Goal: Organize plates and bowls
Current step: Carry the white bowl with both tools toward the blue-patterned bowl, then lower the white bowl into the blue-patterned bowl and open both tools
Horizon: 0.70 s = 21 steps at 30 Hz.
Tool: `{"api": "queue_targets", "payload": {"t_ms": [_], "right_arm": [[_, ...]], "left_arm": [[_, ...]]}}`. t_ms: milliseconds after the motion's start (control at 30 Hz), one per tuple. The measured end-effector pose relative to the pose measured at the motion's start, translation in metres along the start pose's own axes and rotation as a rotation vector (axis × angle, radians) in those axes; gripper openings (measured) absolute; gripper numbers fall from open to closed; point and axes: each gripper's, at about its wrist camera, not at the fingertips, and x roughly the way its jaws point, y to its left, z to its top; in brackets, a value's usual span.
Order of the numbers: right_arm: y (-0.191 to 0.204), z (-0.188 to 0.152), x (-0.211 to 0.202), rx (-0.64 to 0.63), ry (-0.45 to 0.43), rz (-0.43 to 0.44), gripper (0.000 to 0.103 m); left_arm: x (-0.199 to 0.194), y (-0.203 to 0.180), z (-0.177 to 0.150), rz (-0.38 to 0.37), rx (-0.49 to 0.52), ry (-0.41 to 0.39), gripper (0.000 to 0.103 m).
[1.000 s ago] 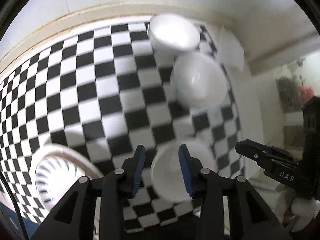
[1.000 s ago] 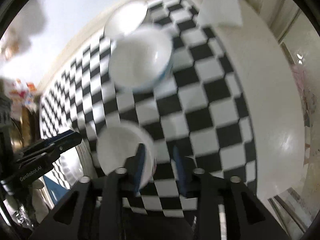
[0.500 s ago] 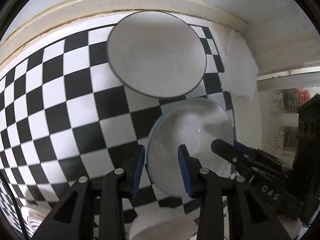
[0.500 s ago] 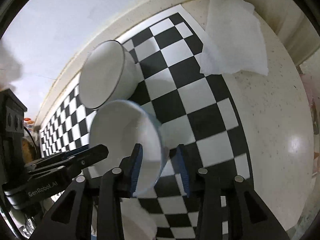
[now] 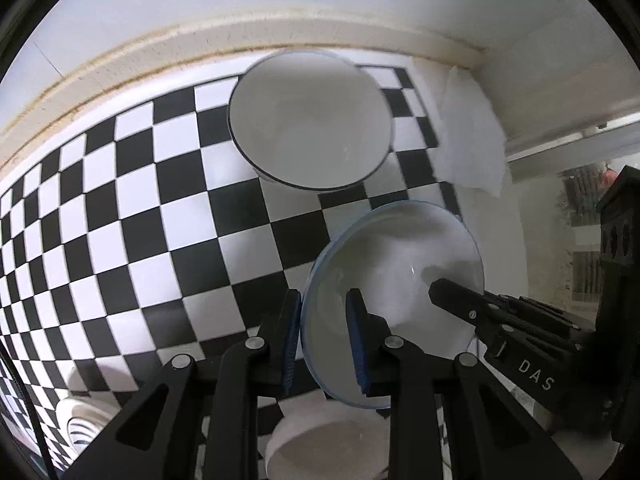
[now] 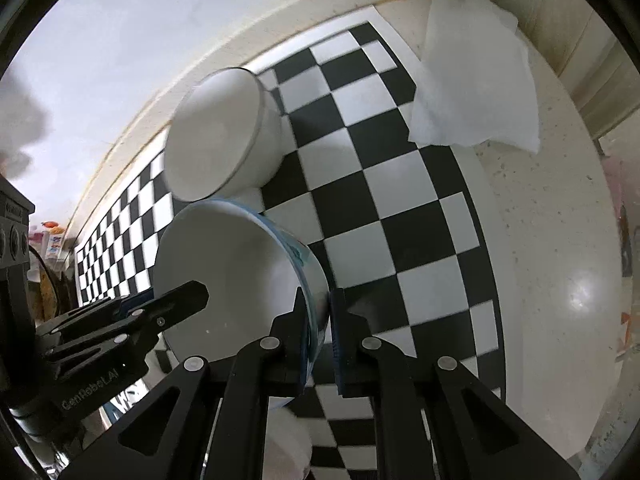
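A white bowl with a blue patterned outside [image 5: 396,276] [image 6: 228,276] is held tilted above the checkered mat by both grippers. My left gripper [image 5: 323,340] straddles its left rim, with the pads a little apart from it. My right gripper [image 6: 320,340] is clamped on its right rim. A second white bowl with a dark rim [image 5: 308,120] [image 6: 218,140] stands on the mat just beyond it. A third white bowl [image 5: 320,444] sits below the left gripper. A patterned plate [image 5: 80,424] shows at the lower left.
The black and white checkered mat [image 5: 120,220] [image 6: 380,200] lies on a pale counter against a wall. A crumpled white tissue [image 5: 472,148] [image 6: 476,88] lies at the mat's far right corner. The bare counter [image 6: 560,260] extends to the right.
Both grippers moved forward from the near bowl to the blue-patterned bowl. The right gripper closed on its rim and the bowl now sits tilted off the mat.
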Motion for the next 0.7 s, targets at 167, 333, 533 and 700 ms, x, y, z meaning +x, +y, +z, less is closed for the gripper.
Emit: {"api": "queue_targets", "payload": {"t_ms": [167,333,533,700], "right_arm": [[0.016,-0.025,-0.036,-0.038,-0.032,0.009,0.011],[0.029,-0.067,-0.062,-0.062,-0.036,0.019,0.012],[0.032,-0.119,-0.055,-0.059,0.018,0.023,0.012],[0.030,-0.143,-0.037,-0.055,0.056,0.003,0.012]], "left_arm": [[-0.039,-0.005,-0.021,-0.023,0.024,-0.024,0.020],[-0.063,-0.005,-0.059,-0.022,0.062,-0.025,0.020],[-0.057,0.003,-0.093,-0.019,0.047,0.007,0.020],[-0.039,0.009,-0.110,-0.001,0.038,0.044,0.020]]}}
